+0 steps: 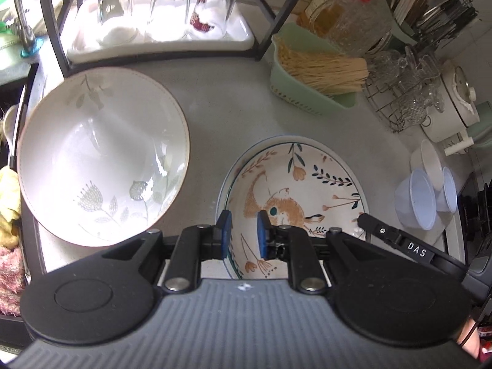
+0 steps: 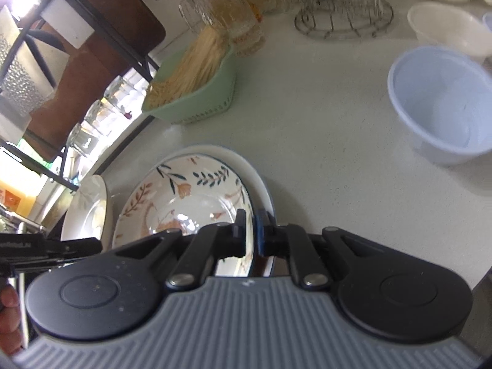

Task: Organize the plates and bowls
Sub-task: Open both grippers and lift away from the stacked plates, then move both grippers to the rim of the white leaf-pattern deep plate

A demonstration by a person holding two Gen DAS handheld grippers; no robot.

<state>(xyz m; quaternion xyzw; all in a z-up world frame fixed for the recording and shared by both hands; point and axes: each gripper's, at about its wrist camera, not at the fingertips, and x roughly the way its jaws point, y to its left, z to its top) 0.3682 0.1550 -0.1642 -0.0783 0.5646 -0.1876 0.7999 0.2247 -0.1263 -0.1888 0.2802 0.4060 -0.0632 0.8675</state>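
A floral plate with an orange animal (image 1: 295, 196) lies on a plain white plate (image 1: 307, 139) on the grey counter. My left gripper (image 1: 243, 233) has its blue pads either side of the floral plate's near-left rim, with a small gap showing. My right gripper (image 2: 252, 233) is shut on the floral plate's (image 2: 184, 196) right rim; its arm also shows in the left wrist view (image 1: 396, 240). A large white plate with grey leaves (image 1: 101, 156) lies to the left, also in the right wrist view (image 2: 89, 209).
Two pale blue plastic bowls (image 1: 421, 196) and a white bowl (image 1: 427, 160) stand at the right. A green basket of noodles (image 1: 316, 73), a glass rack (image 1: 406, 92), jars, and a tray with three upturned glasses (image 1: 163, 12) line the back. A sink edge is at left.
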